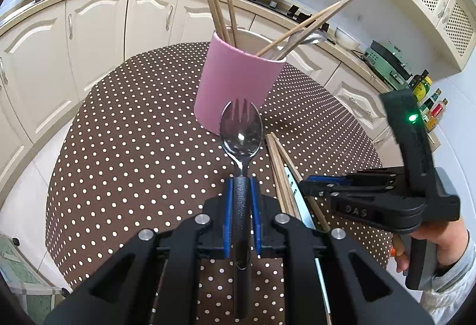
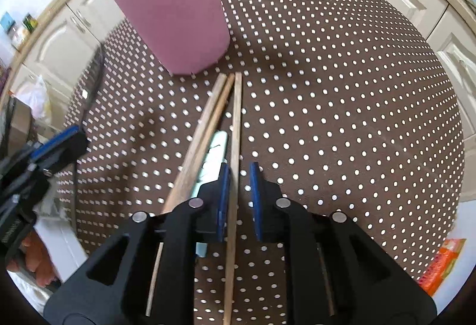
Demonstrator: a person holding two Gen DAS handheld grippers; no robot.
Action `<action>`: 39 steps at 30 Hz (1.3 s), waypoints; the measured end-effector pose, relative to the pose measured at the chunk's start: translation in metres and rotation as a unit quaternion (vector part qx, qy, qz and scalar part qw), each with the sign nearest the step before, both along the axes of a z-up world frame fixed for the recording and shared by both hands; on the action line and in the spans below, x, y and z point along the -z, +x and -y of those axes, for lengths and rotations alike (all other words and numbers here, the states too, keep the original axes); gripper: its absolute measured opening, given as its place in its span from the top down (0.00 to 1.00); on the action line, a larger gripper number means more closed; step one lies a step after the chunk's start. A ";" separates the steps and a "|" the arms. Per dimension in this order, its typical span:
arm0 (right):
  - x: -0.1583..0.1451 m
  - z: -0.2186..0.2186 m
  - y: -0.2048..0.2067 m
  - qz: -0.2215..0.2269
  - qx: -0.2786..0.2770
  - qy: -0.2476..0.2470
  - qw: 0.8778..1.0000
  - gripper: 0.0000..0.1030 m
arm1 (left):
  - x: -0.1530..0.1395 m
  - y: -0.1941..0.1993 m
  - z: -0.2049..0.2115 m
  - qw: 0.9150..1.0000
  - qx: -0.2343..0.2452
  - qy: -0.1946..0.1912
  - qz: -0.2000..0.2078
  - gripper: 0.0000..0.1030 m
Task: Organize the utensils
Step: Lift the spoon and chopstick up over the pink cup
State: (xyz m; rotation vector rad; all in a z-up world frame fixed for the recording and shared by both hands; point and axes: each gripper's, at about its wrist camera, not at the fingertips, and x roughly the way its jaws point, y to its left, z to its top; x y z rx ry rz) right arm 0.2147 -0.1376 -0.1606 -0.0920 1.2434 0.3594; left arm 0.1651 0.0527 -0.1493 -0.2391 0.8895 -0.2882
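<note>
Between the left tongs a black-handled spork is clamped, just short of the pink utensil holder. One wooden chopstick on the dotted desk is straddled by the parted right tongs.

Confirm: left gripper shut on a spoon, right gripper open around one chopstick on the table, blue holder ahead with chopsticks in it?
Wrong on colour: the holder is pink, per the left wrist view. Otherwise correct: left gripper shut on the spoon, right gripper open around the chopstick.
</note>
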 end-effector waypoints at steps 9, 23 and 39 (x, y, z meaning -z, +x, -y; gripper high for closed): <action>0.004 -0.011 -0.008 0.044 0.004 0.012 0.999 0.95 | -0.002 -0.008 0.000 1.000 0.009 0.003 0.021 0.89; -0.076 0.038 -0.052 0.210 0.054 0.180 0.959 0.95 | -0.029 -0.038 0.015 0.990 0.076 -0.048 0.109 0.89; -0.152 0.029 -0.037 0.398 0.044 0.277 0.873 0.94 | -0.100 -0.030 0.009 0.950 -0.021 -0.040 0.308 0.89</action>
